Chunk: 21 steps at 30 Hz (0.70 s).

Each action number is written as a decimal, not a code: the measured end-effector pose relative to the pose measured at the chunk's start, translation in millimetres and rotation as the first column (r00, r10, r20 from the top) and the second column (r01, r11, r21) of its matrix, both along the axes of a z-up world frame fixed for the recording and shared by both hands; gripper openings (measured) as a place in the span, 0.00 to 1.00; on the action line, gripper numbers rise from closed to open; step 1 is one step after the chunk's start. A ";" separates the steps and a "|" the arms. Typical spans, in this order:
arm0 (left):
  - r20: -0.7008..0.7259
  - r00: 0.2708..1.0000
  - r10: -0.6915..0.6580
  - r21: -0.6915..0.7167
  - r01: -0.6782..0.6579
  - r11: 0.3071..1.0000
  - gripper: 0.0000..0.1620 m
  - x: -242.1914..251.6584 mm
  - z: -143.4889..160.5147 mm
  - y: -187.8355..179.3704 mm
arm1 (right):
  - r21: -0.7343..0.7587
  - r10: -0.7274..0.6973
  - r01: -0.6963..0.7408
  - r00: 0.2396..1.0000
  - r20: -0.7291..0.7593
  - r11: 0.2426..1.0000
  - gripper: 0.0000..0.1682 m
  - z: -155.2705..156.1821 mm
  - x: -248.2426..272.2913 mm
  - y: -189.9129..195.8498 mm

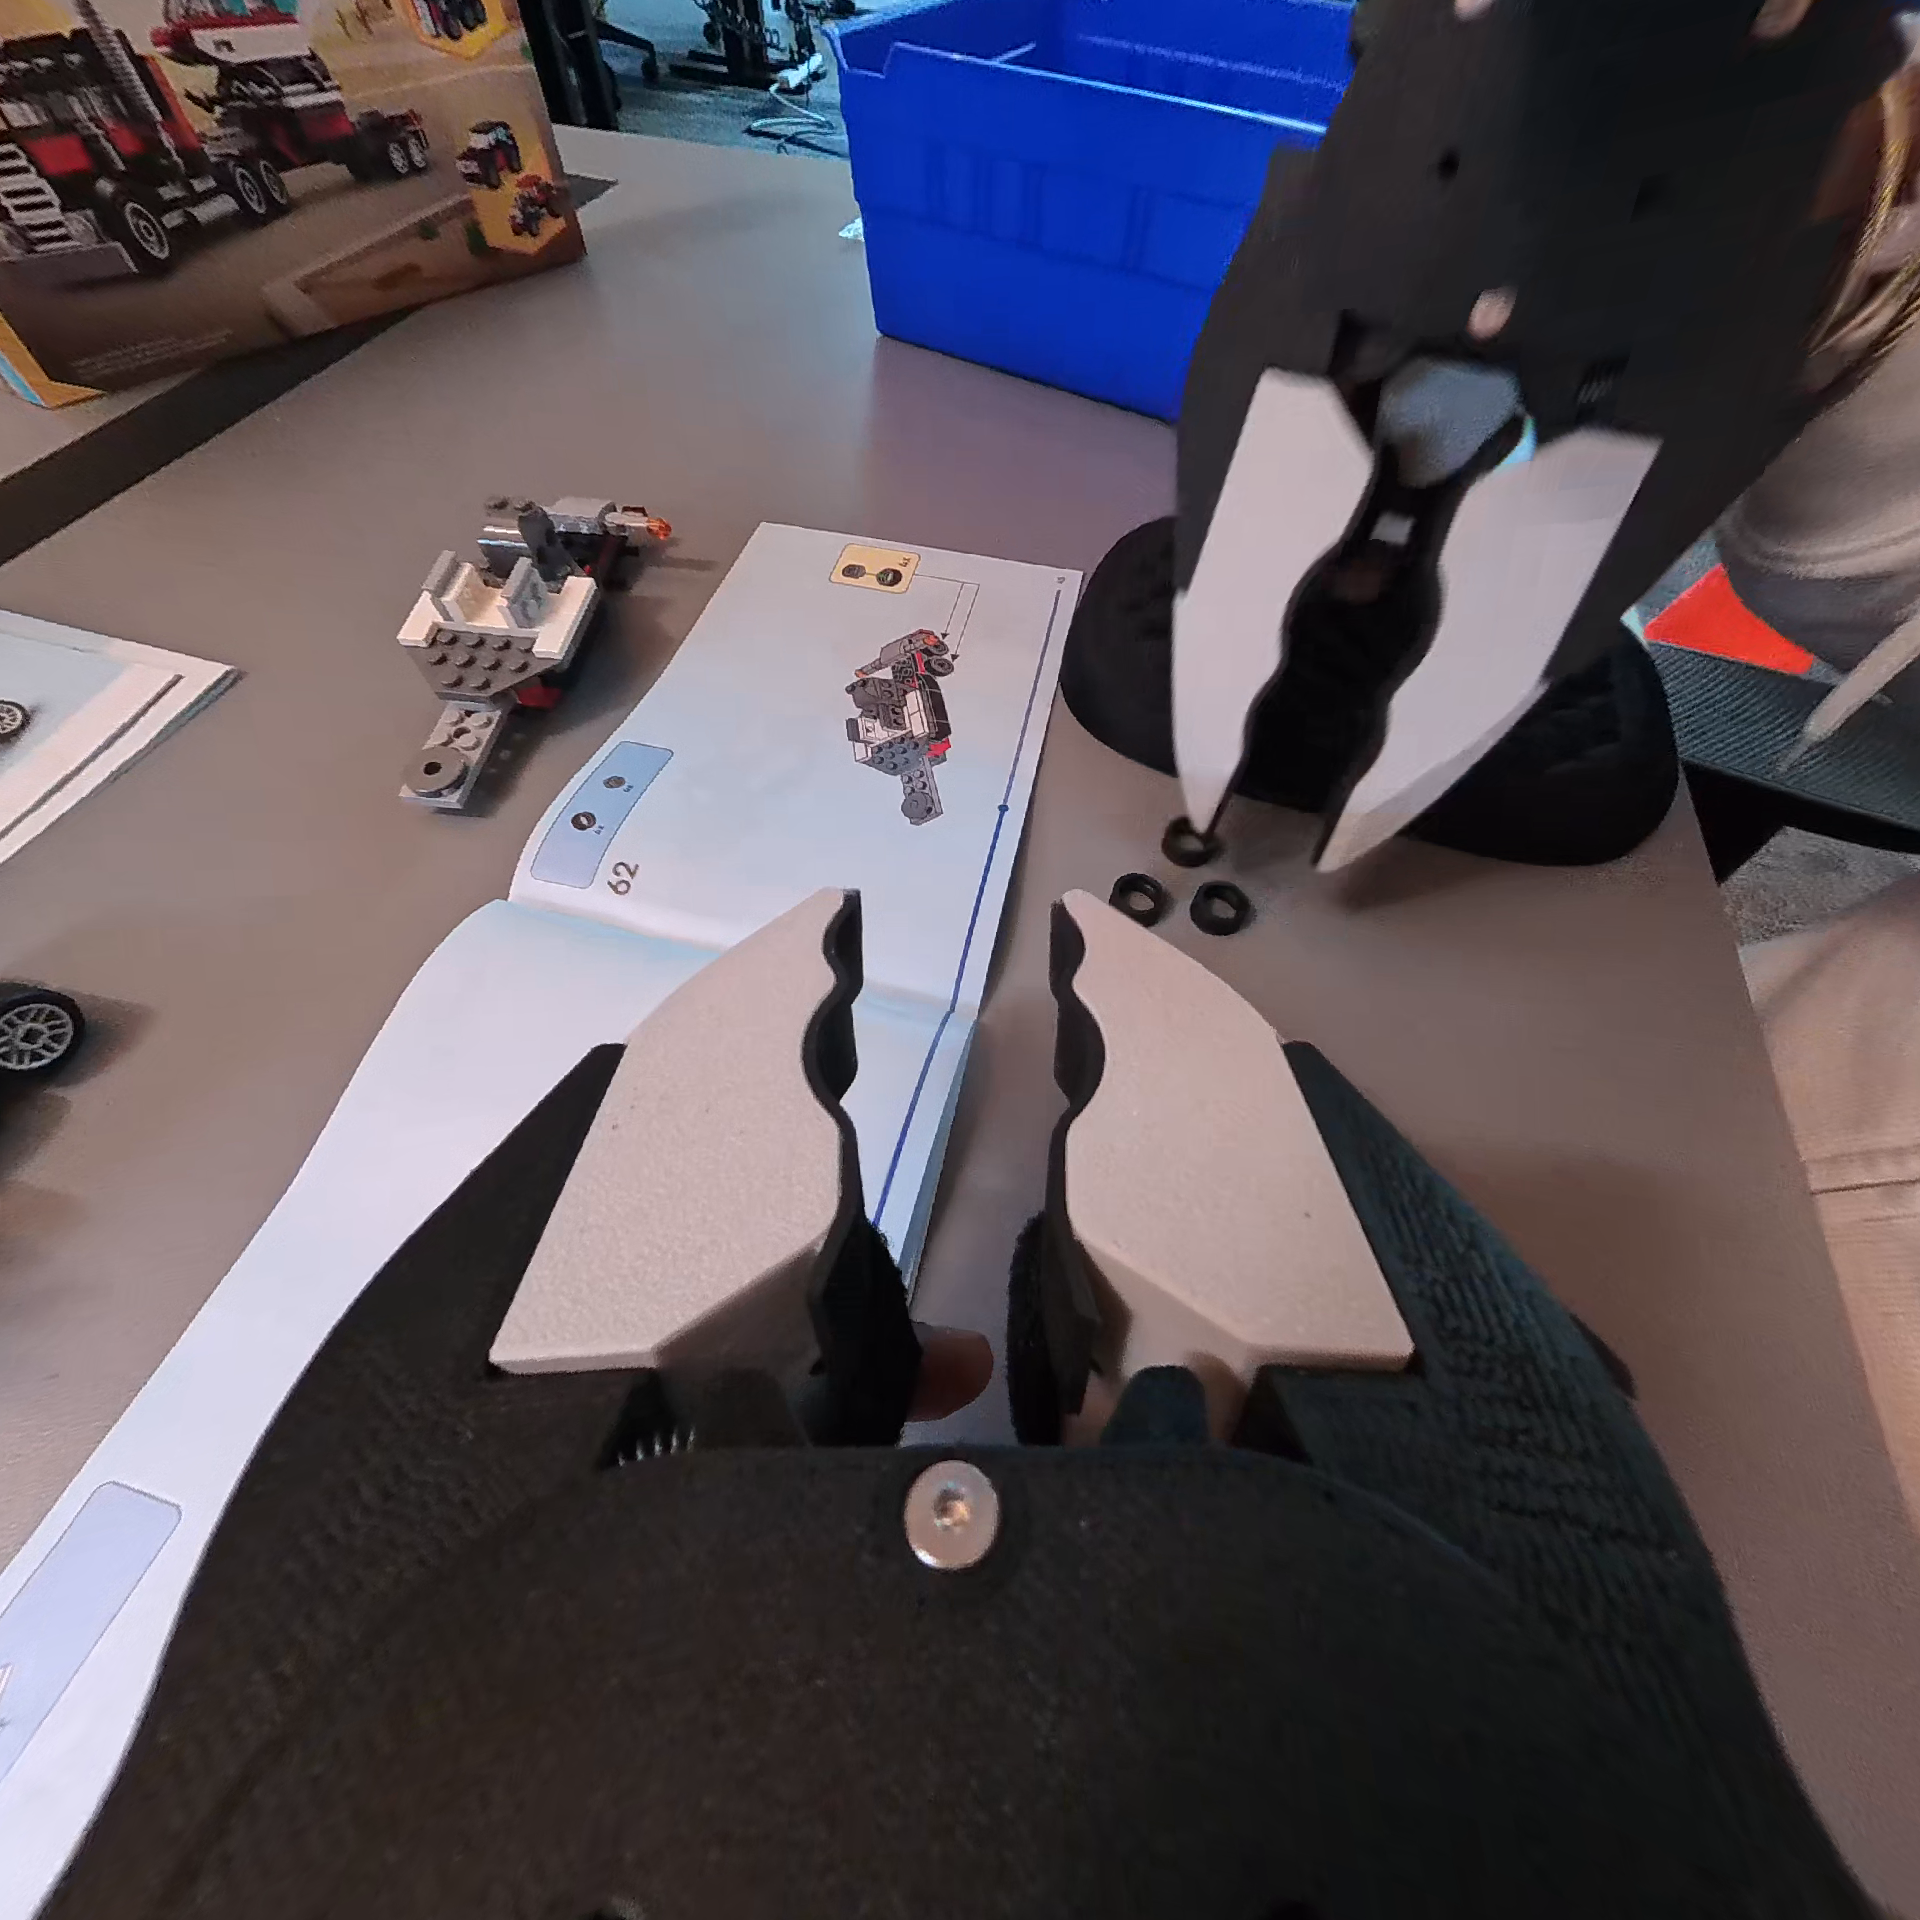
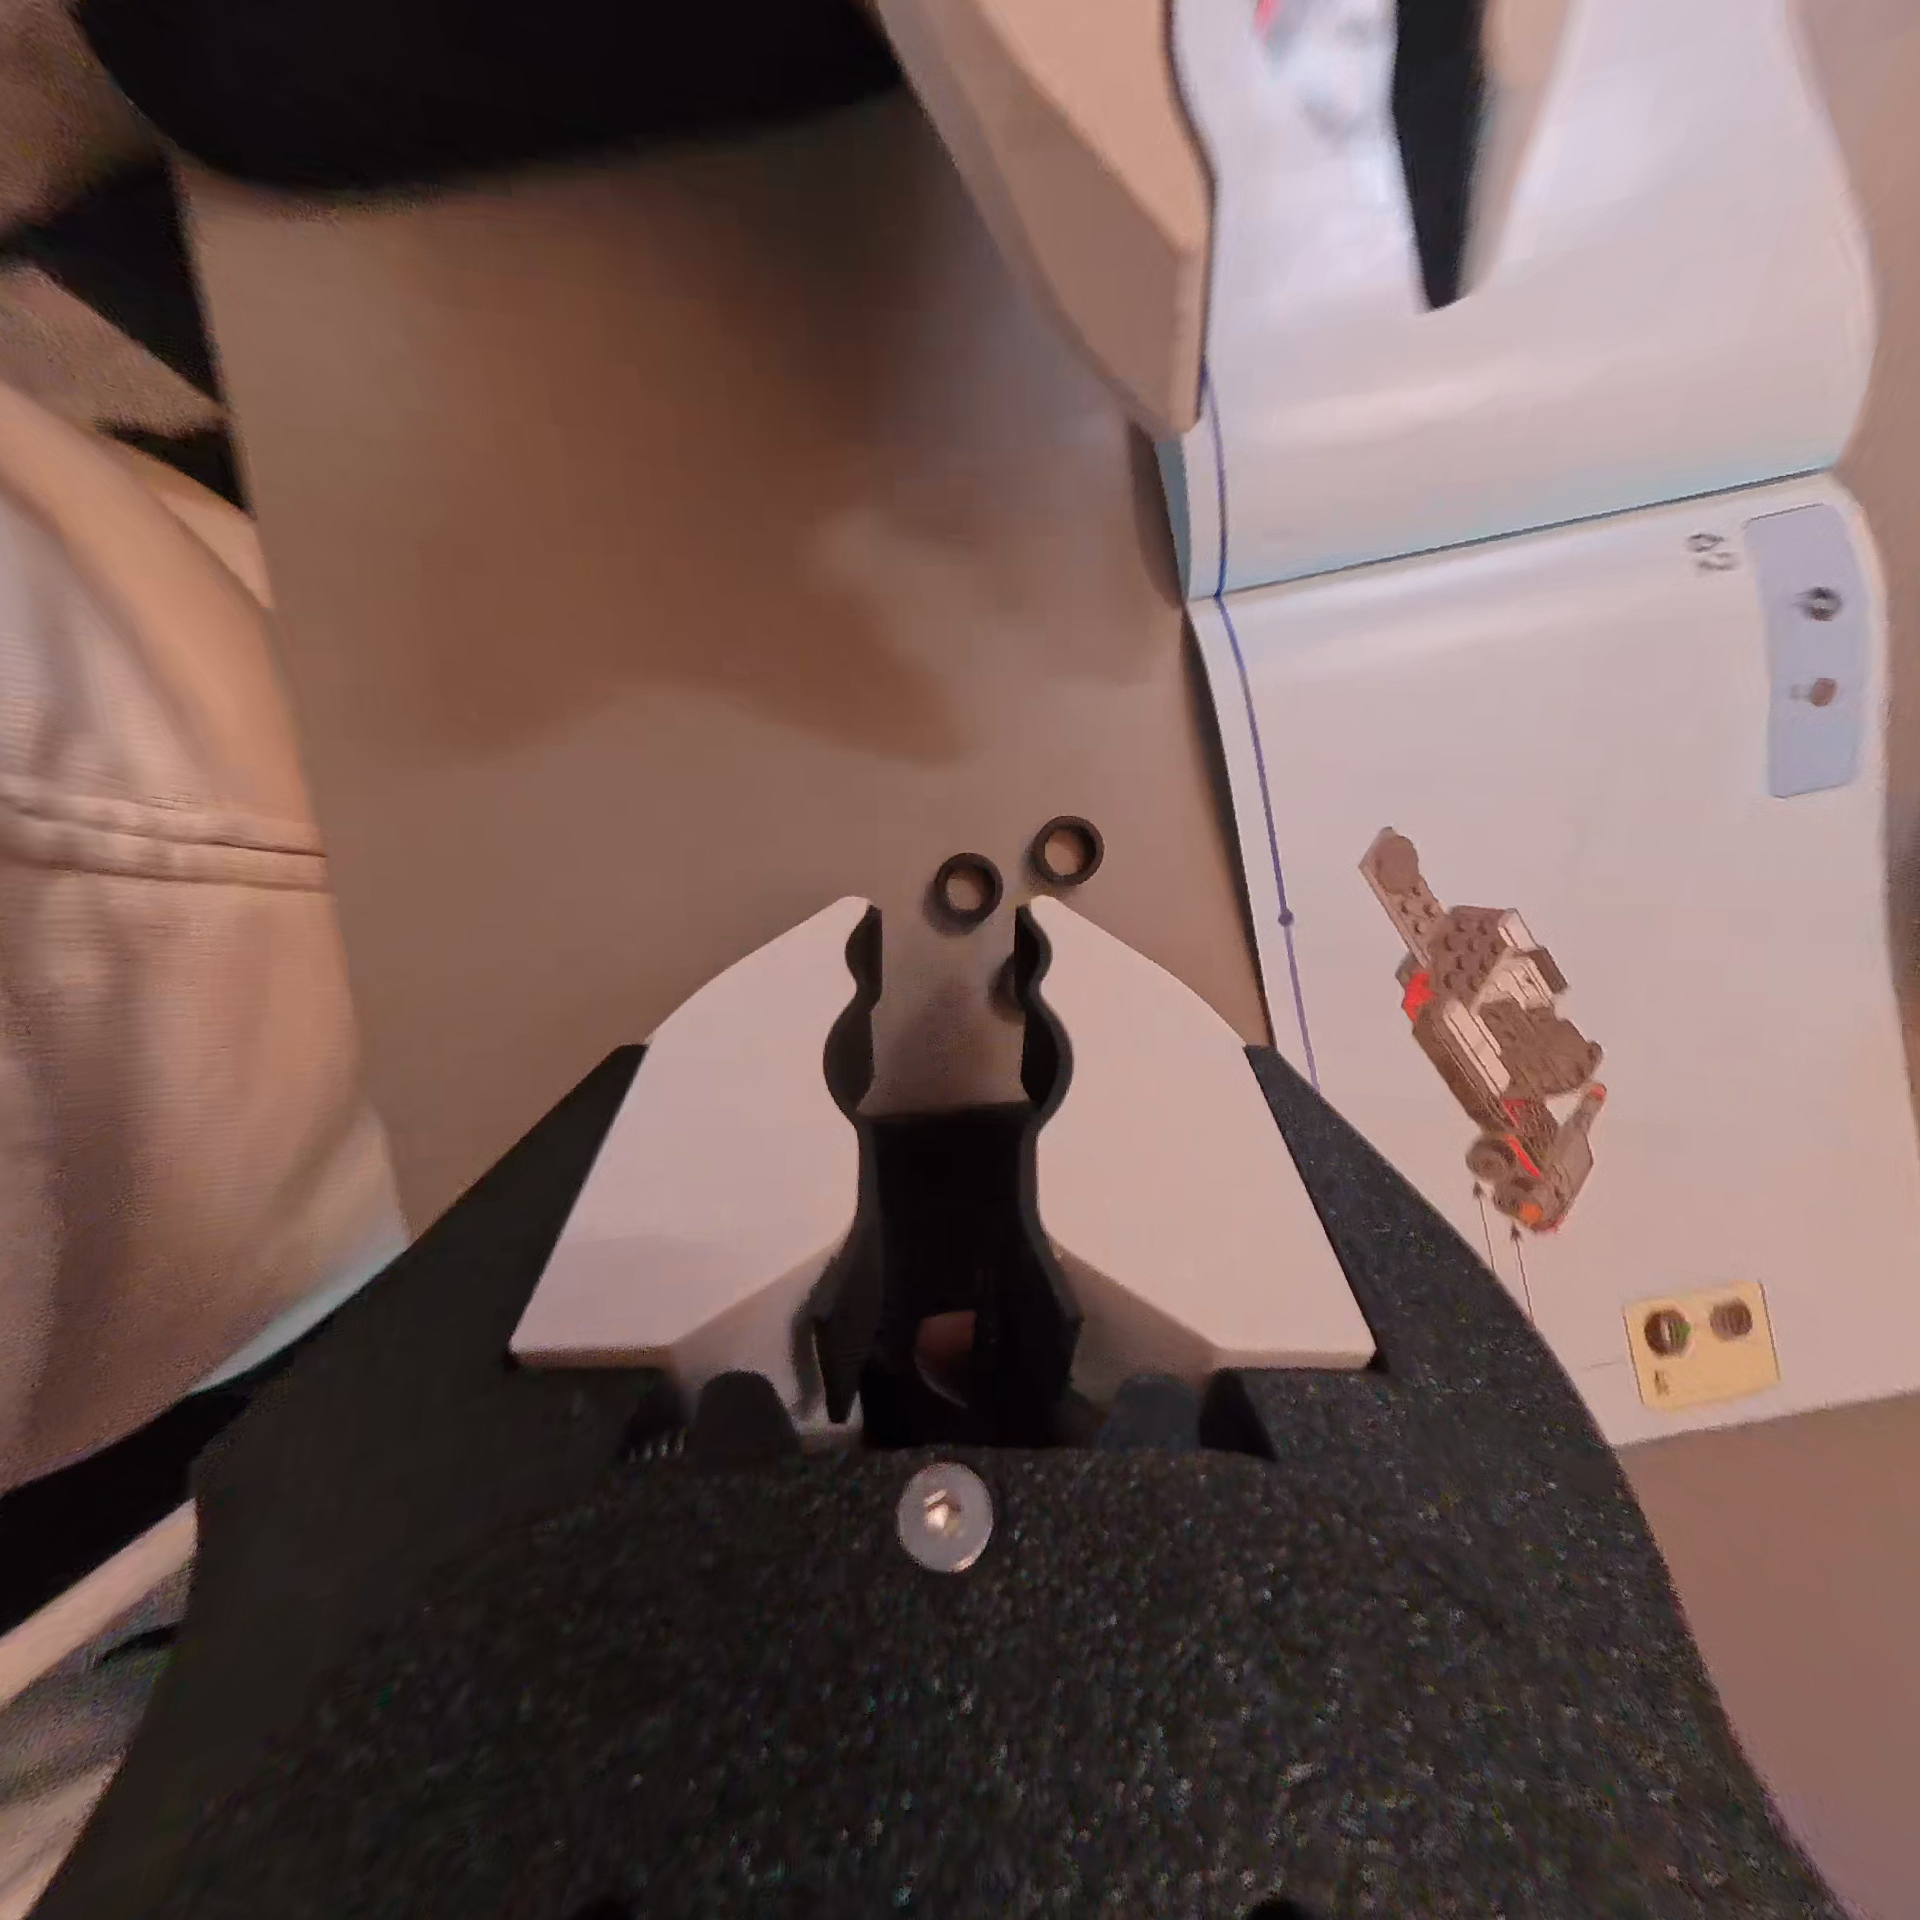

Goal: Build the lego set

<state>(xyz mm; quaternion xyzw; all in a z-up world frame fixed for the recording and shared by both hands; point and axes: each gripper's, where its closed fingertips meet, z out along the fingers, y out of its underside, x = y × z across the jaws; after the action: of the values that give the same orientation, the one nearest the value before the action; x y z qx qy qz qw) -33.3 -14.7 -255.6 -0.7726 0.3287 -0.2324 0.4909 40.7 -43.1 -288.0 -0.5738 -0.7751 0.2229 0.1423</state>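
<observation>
Resting on grey table [image 1: 727,343]: open booklet [image 1: 810,727], blue bin [image 1: 1039,208]; both claws [image 1: 956,914] [image 2: 948,914] parted, empty.

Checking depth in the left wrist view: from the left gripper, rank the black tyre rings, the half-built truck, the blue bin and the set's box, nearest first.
1. Tyre rings, just ahead, right of the booklet.
2. Half-built truck, farther, to the left.
3. Blue bin at far right and box at far left: too close to call.

The left gripper is open.

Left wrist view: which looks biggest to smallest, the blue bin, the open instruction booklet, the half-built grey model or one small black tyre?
1. Open instruction booklet, though it lies nearer the camera
2. Blue bin
3. Half-built grey model
4. Small black tyre
</observation>
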 end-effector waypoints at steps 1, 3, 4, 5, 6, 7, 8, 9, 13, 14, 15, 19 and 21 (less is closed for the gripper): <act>0.005 1.000 0.002 0.005 -0.002 1.000 0.21 -0.5 1.0 -0.1 | -0.024 -0.022 0.021 0.999 -0.050 0.999 0.15 13.4 5.0 1.2; 0.020 1.000 0.009 0.015 -0.009 1.000 0.21 -1.6 3.3 0.3 | -0.041 -0.101 0.096 0.984 -0.145 0.995 0.15 45.8 24.7 13.5; 0.028 1.000 0.012 0.015 -0.013 1.000 0.21 -2.4 4.1 0.6 | -0.033 -0.154 0.151 0.970 -0.190 0.988 0.15 62.9 39.6 24.3; 0.037 0.999 0.017 0.013 -0.017 1.000 0.21 -3.3 4.9 1.1 | -0.017 -0.213 0.215 0.949 -0.231 0.976 0.15 79.1 57.8 37.6; 0.047 0.999 0.020 0.010 -0.021 1.000 0.21 -3.9 5.6 1.6 | 0.007 -0.281 0.293 0.923 -0.263 0.956 0.15 93.2 79.6 53.6; 0.055 0.998 0.023 0.009 -0.023 1.000 0.21 -4.5 6.2 1.9 | 0.043 -0.359 0.386 0.890 -0.282 0.922 0.15 103.7 105.5 72.5; 0.062 0.998 0.025 0.009 -0.025 1.000 0.21 -5.1 7.0 2.1 | 0.086 -0.440 0.482 0.848 -0.295 0.872 0.15 110.7 134.2 93.0; 0.069 0.997 0.029 0.011 -0.030 0.999 0.21 -5.8 7.8 2.5 | 0.120 -0.516 0.570 0.800 -0.305 0.813 0.15 114.1 163.7 112.4; 0.095 0.994 0.054 0.020 -0.056 0.998 0.21 -9.6 11.5 4.4 | 0.098 -0.684 0.744 0.651 -0.328 0.661 0.17 93.1 250.9 167.3; 0.103 0.993 0.061 0.021 -0.064 0.998 0.21 -10.8 12.5 5.0 | 0.075 -0.703 0.757 0.635 -0.320 0.649 0.18 82.8 262.6 176.2; 0.112 0.992 0.065 0.021 -0.067 0.998 0.21 -11.5 13.4 5.4 | 0.058 -0.718 0.764 0.626 -0.305 0.642 0.18 73.0 270.7 182.9; 0.125 0.989 0.077 -0.007 -0.076 0.997 0.21 -13.2 12.5 7.5 | 0.059 -0.689 0.724 0.675 -0.264 0.687 0.17 49.3 268.2 196.1; 0.118 0.990 0.079 -0.037 -0.076 0.996 0.21 -13.0 9.3 9.0 | 0.062 -0.669 0.695 0.709 -0.223 0.716 0.15 39.9 259.5 201.3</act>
<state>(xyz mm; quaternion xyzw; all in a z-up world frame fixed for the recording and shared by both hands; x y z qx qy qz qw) -46.3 -5.7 -246.3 -0.7772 0.2647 -0.2643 0.5060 300.2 158.1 -248.1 -0.7850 -0.5046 0.1509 0.3262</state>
